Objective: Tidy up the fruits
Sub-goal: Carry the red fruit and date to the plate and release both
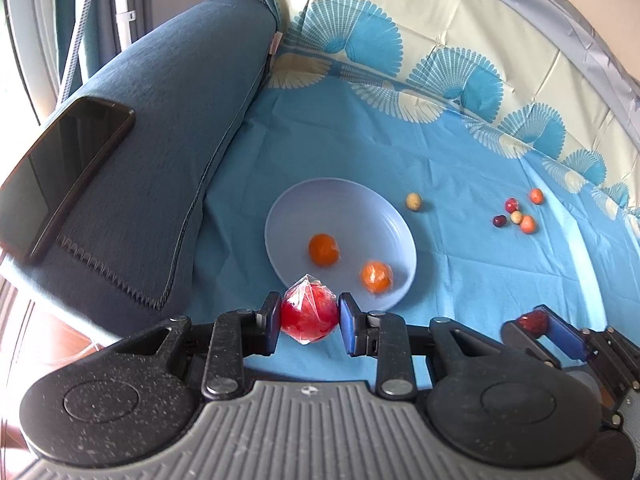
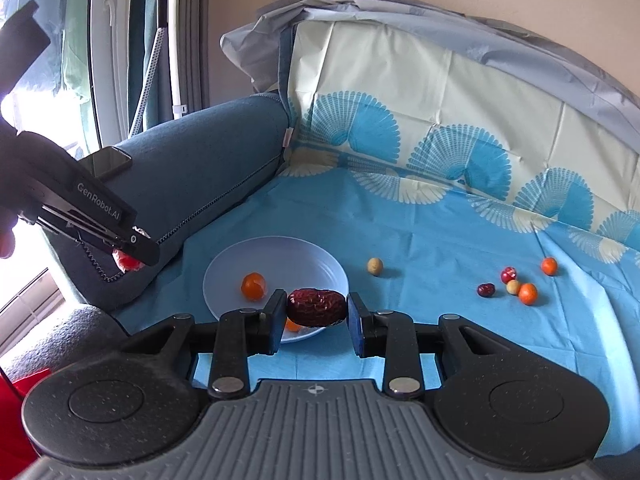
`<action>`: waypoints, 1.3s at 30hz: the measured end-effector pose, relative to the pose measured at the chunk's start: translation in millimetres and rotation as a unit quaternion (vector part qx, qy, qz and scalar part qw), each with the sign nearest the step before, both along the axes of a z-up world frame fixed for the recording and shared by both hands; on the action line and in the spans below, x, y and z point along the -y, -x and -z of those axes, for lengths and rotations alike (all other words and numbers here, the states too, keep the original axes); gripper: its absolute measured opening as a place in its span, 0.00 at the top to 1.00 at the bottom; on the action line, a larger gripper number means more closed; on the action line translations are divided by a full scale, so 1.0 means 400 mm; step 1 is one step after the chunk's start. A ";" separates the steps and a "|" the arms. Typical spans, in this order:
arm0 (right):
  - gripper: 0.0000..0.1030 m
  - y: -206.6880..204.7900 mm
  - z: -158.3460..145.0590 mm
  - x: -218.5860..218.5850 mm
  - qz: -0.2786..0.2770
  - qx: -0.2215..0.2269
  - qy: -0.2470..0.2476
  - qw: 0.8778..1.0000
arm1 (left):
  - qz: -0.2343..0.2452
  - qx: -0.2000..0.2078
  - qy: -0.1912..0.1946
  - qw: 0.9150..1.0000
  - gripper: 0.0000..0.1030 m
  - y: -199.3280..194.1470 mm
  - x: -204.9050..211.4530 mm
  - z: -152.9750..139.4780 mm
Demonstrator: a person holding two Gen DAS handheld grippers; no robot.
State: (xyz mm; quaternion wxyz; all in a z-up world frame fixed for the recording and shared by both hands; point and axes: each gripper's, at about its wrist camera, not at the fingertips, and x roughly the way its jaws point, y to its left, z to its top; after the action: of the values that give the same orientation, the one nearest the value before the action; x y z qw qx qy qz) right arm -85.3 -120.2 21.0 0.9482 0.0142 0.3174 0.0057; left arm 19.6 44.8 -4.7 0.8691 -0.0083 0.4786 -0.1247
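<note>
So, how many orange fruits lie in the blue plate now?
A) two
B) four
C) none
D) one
A: the left wrist view shows two orange fruits inside the blue plate, while the red wrapped fruit is between the left gripper fingers, not in the plate.
</note>
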 end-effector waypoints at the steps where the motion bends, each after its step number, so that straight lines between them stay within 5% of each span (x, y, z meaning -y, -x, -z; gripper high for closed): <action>1: 0.67 -0.021 0.009 -0.001 -0.001 -0.004 -0.002 1.000 | 0.002 0.001 -0.003 1.000 0.67 -0.015 0.005 0.007; 25: 0.67 -0.389 0.297 0.029 -0.020 -0.113 -0.023 0.993 | 0.048 -0.045 -0.079 0.995 0.67 -0.328 0.155 0.266; 26: 0.67 -0.395 0.302 0.029 -0.025 -0.114 -0.024 0.993 | 0.049 -0.042 -0.082 0.995 0.60 -0.330 0.158 0.266; 27: 0.67 -0.401 0.305 0.027 -0.033 -0.116 -0.026 0.992 | 0.050 -0.038 -0.086 0.994 0.35 -0.333 0.160 0.266; 29: 0.50 -0.409 0.306 0.027 -0.040 -0.121 -0.025 0.992 | 0.034 -0.024 -0.093 0.995 0.02 -0.332 0.158 0.259; 31: 0.24 -0.401 0.292 0.029 -0.036 -0.114 -0.026 0.992 | 0.017 -0.007 -0.089 0.996 0.00 -0.319 0.145 0.238; 36: 0.05 -0.332 0.234 0.039 -0.021 -0.115 -0.027 0.993 | 0.010 -0.053 -0.114 0.992 0.00 -0.284 0.127 0.202; 39: 0.03 -0.269 0.193 0.049 -0.010 -0.117 -0.041 0.992 | 0.015 -0.070 -0.131 0.989 0.00 -0.232 0.119 0.176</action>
State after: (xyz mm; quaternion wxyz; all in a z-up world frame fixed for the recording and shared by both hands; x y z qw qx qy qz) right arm 22.5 -140.0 -56.4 0.9031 0.0502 0.4256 0.0262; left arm 112.3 -2.6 -75.2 0.8251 0.1040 0.5505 -0.0735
